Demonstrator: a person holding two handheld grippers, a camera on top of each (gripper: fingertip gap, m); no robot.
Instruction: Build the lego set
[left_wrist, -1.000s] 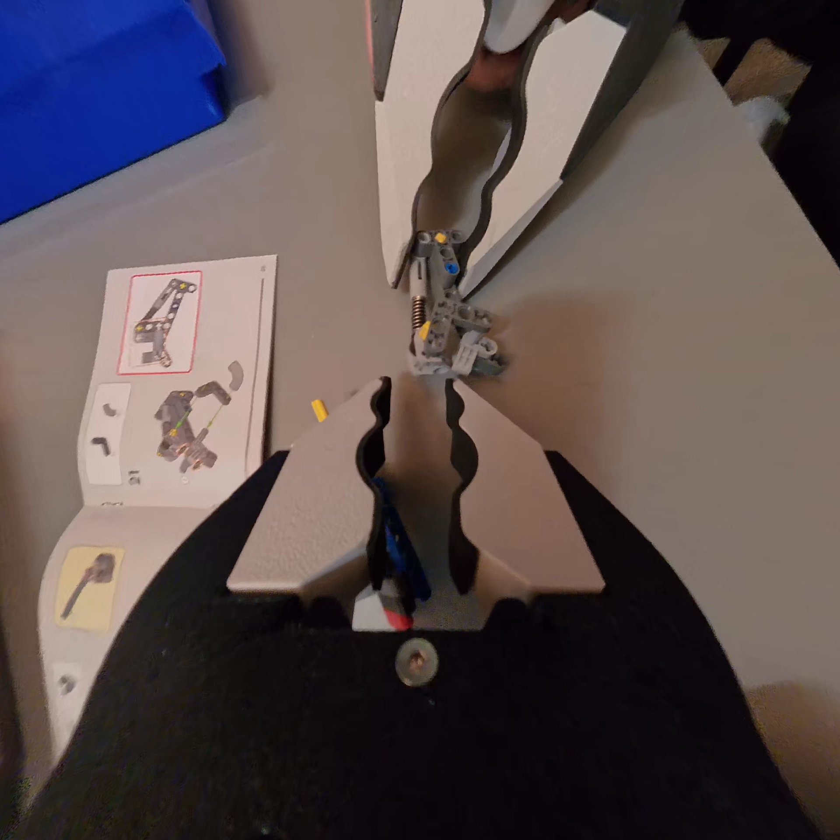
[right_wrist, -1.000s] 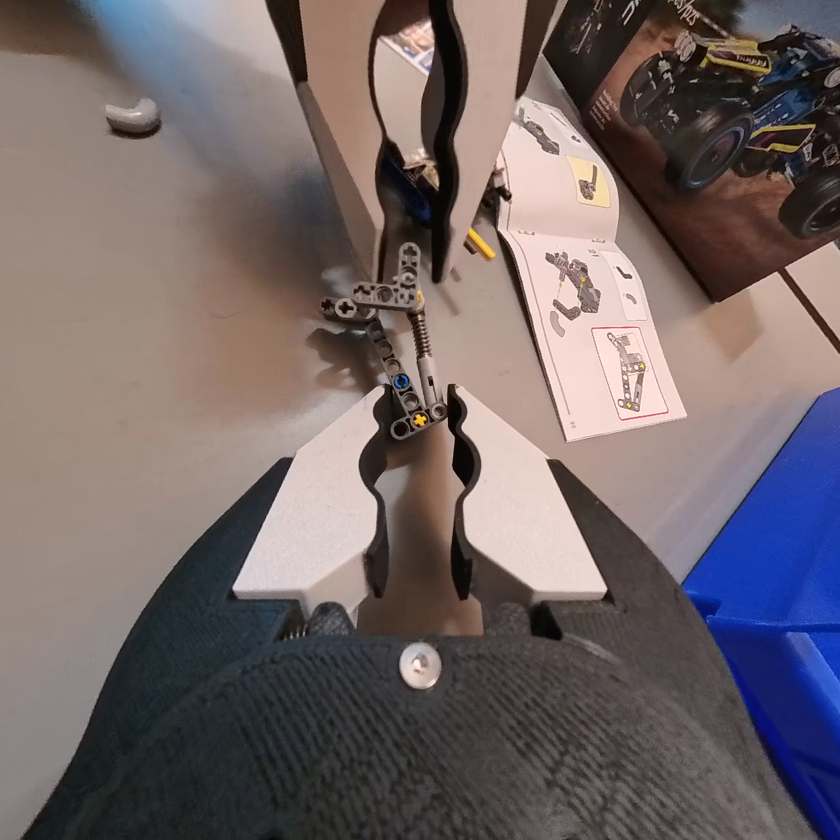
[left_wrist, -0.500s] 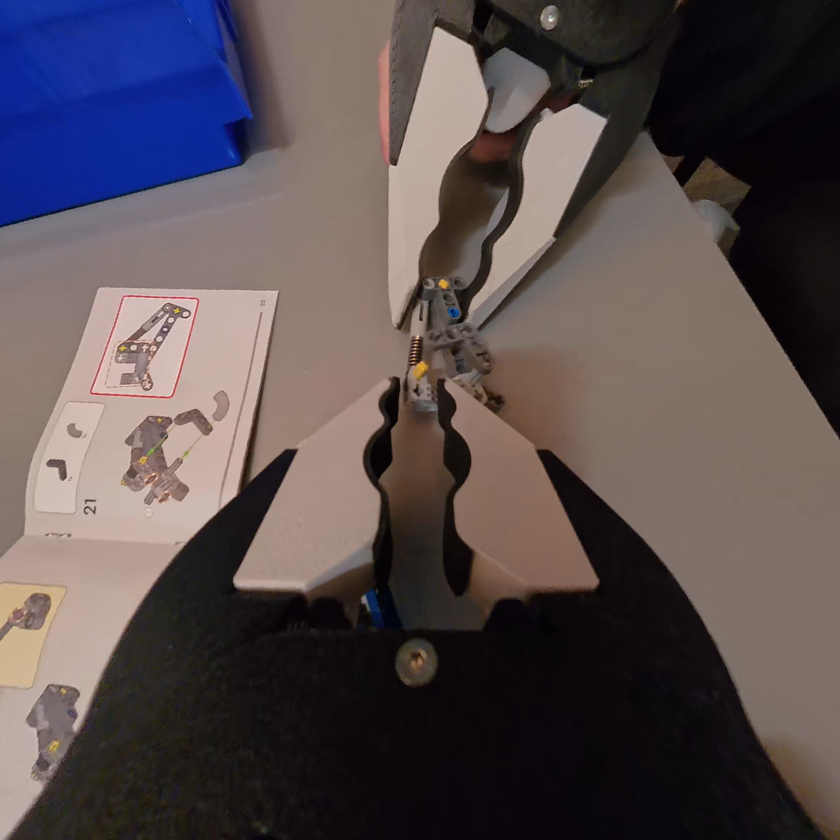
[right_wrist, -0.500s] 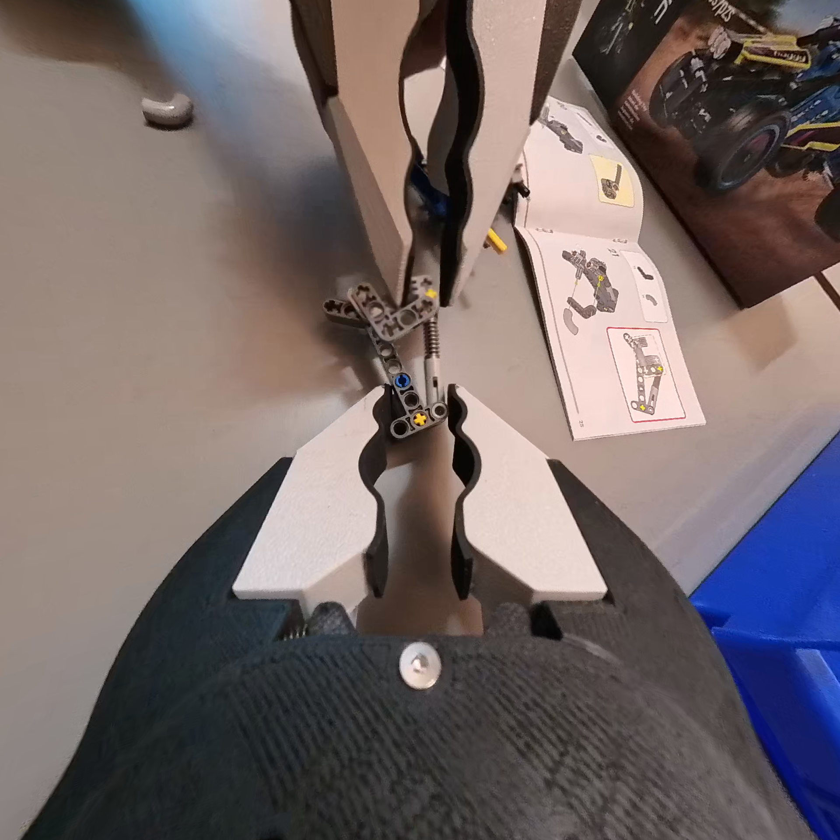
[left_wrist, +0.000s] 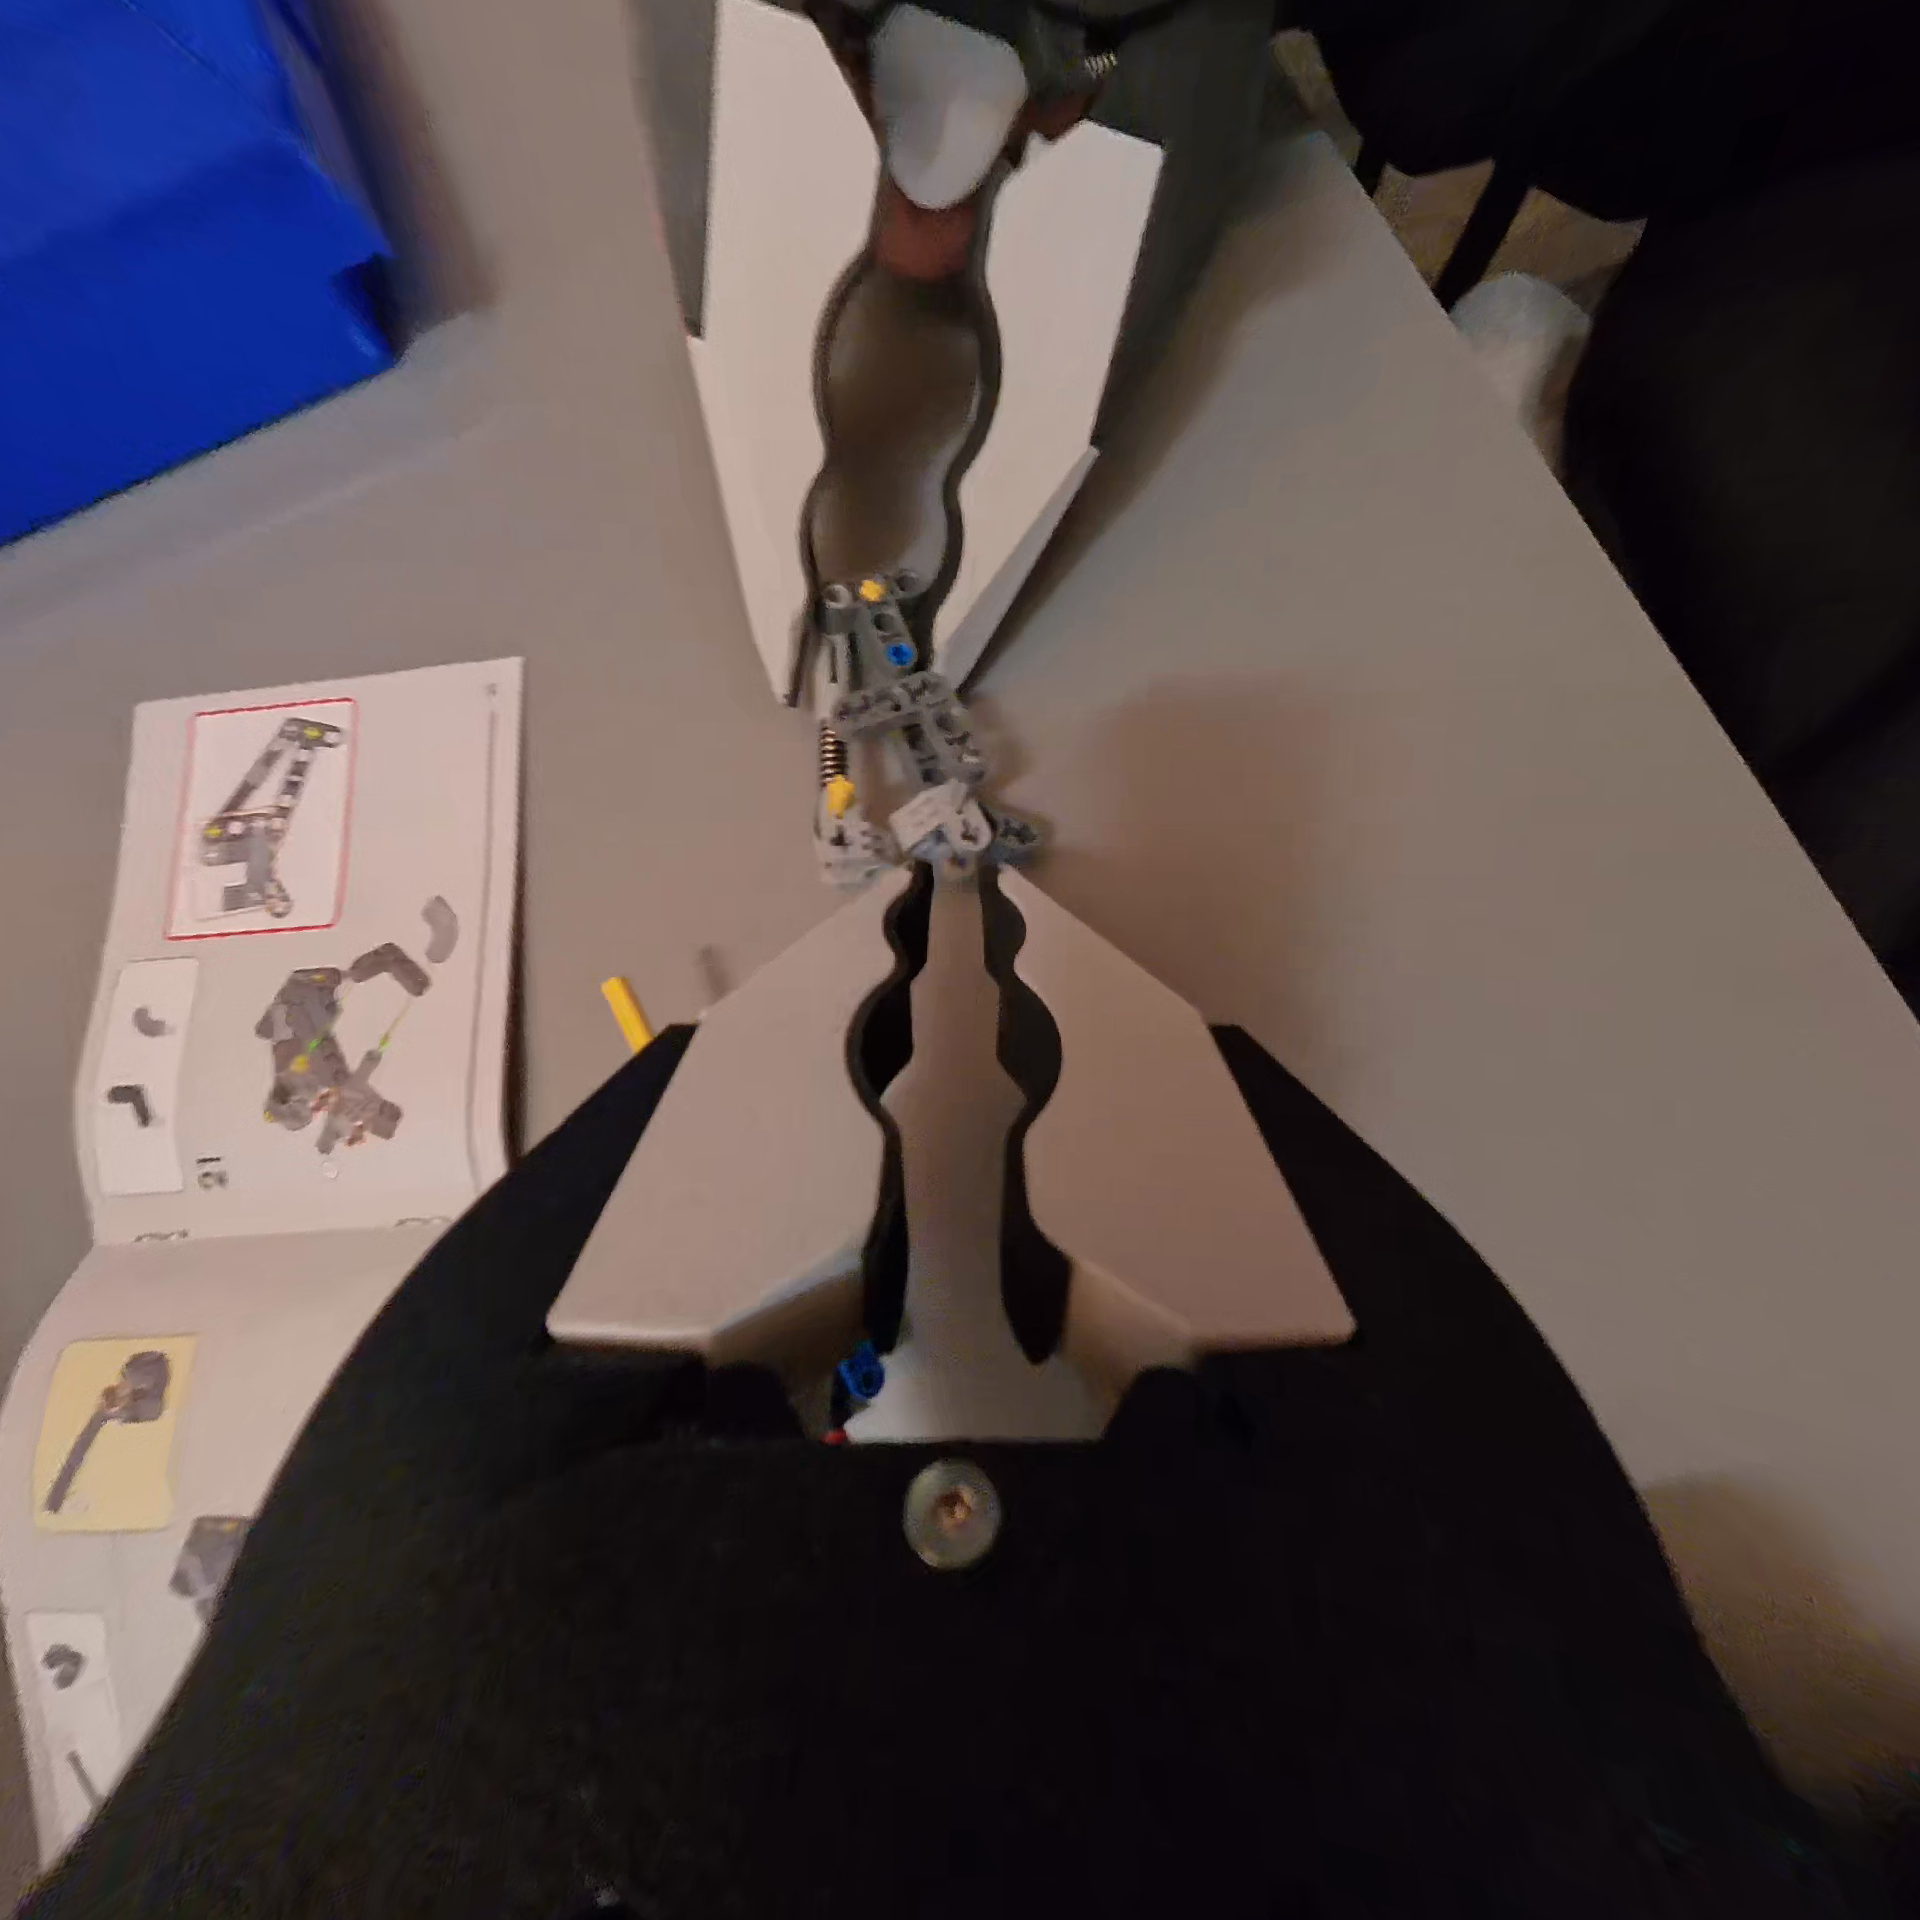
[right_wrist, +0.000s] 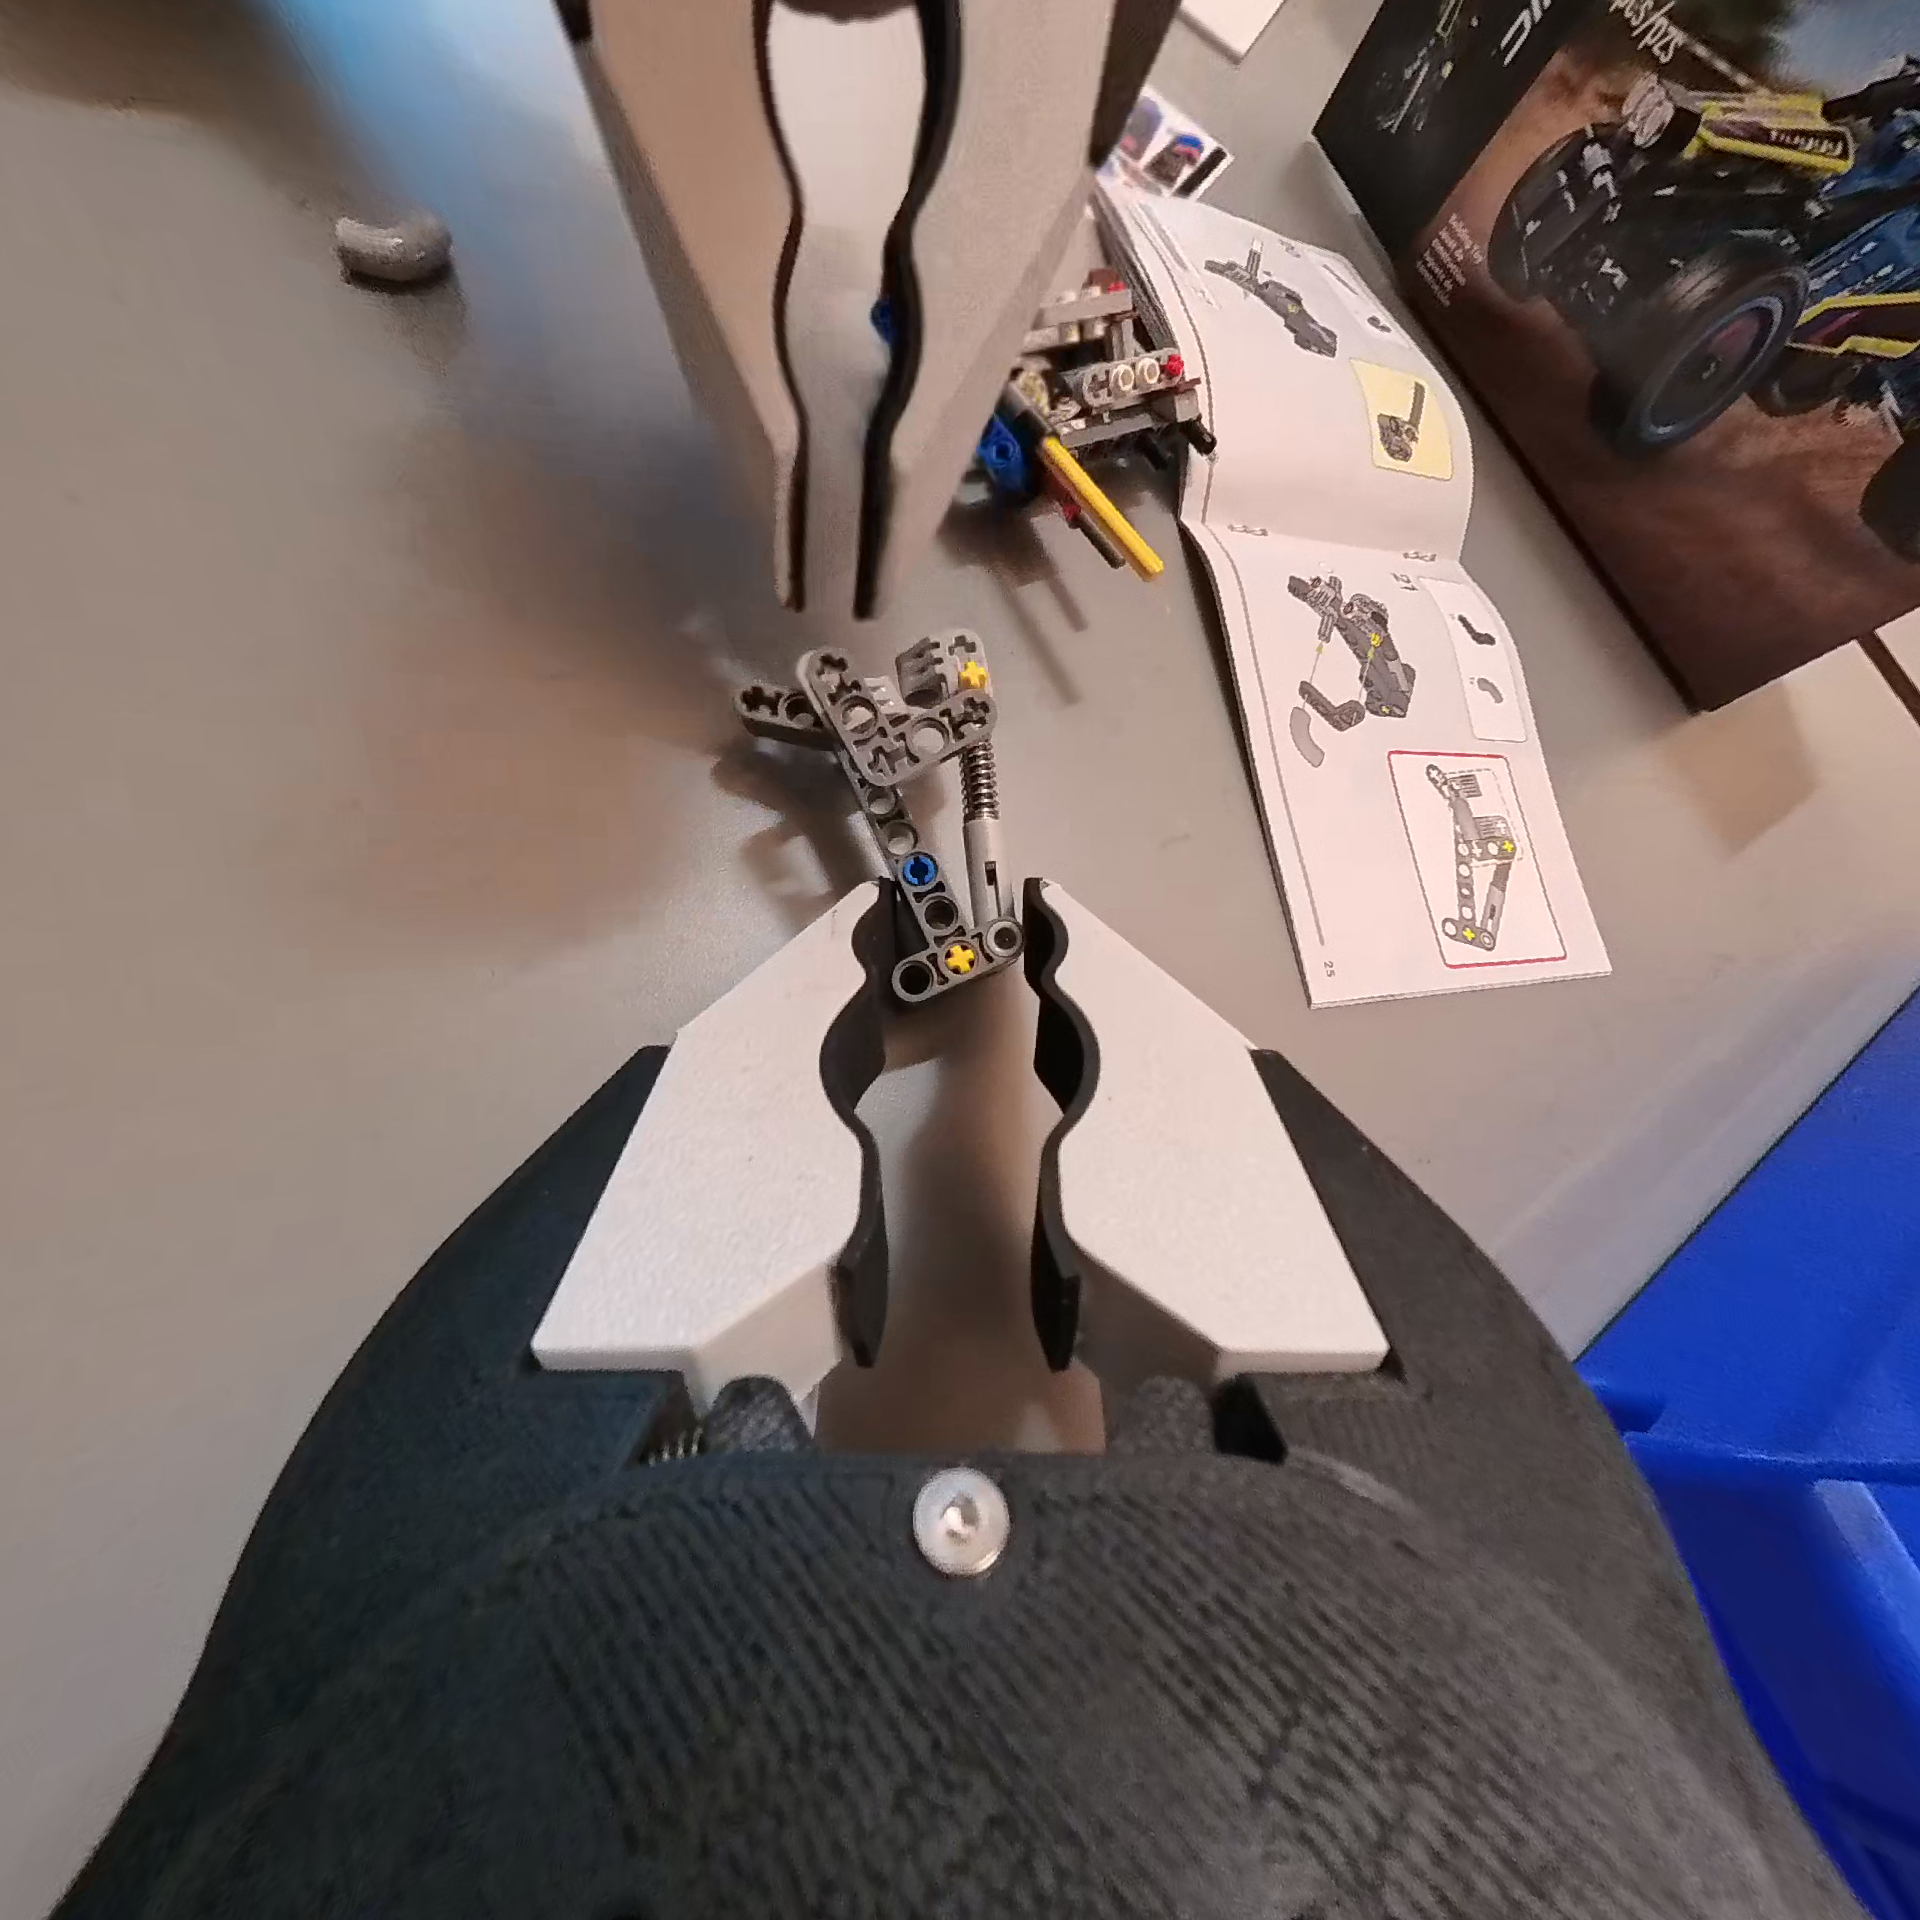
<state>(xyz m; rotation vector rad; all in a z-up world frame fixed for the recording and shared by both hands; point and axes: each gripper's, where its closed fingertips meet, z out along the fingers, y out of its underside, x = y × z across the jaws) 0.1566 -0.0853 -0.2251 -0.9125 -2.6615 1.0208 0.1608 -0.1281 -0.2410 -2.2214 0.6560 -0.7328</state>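
Note:
A small grey lego assembly (right_wrist: 914, 748) of beams, a spring shock and yellow and blue pins lies on the grey table (right_wrist: 312, 727). My right gripper (right_wrist: 956, 904) is shut on its dark beam end. In the left wrist view the assembly (left_wrist: 904, 748) stretches from the right gripper (left_wrist: 873, 613) towards my left gripper (left_wrist: 951, 883). The left jaws stand a narrow gap apart with nothing between them, tips just short of the assembly's light grey end. The left gripper also shows in the right wrist view (right_wrist: 831, 603).
An open instruction booklet (right_wrist: 1403, 779) lies beside the assembly, also in the left wrist view (left_wrist: 312, 935). A partly built chassis (right_wrist: 1112, 395) with a yellow axle (right_wrist: 1101, 509) sits behind the left gripper. The set's box (right_wrist: 1662, 312), a blue bin (right_wrist: 1766, 1403), a curved grey piece (right_wrist: 393, 244). Spacing between my two grippers at the tips: around 5 cm.
My left gripper was around the assembly's near end half a second ago; it has since drawn back and its jaws have narrowed. The right gripper keeps hold of the beam end.

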